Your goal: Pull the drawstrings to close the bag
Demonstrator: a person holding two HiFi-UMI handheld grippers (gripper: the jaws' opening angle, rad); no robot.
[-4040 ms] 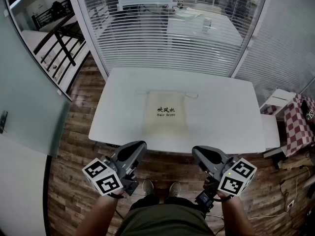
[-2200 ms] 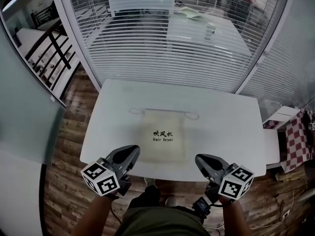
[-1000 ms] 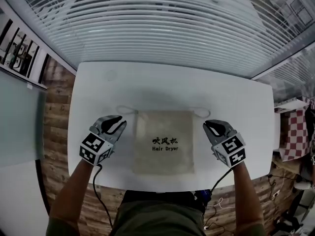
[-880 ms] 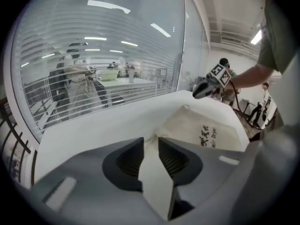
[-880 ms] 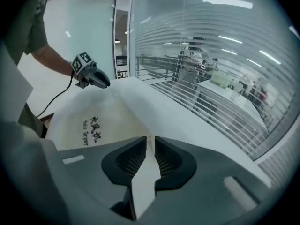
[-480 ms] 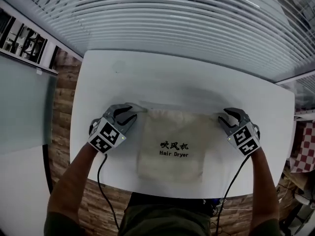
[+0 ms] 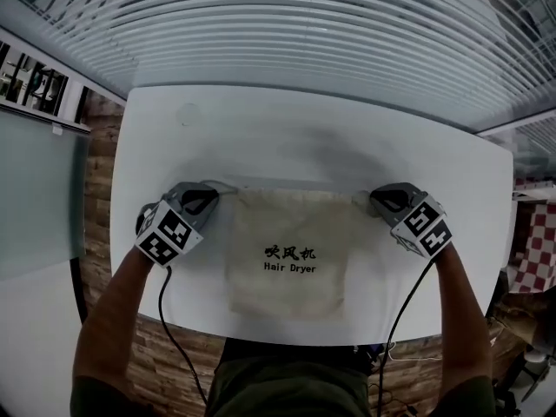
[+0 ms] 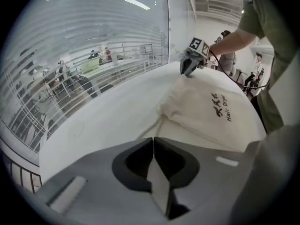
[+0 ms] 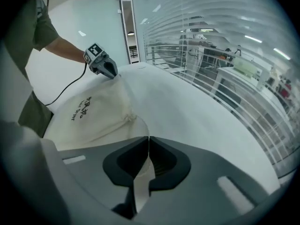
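A cream cloth bag printed "Hair Dryer" lies flat on the white table, mouth toward the far edge. My left gripper sits at the bag's top left corner, shut on the left drawstring, which runs into its closed tips. At the top right corner my right gripper has its jaws closing, and they pinch the right drawstring at the tips. The bag's mouth is slightly puckered near both corners.
Slatted window blinds run along behind the table's far edge. Black cables hang from both grippers over the near edge. A faint round mark shows on the table at the far left. Wooden floor lies to the left.
Both grippers have moved from beside the bag up to its top corners and closed on the cords. The bag's top edge now looks drawn tighter between them.
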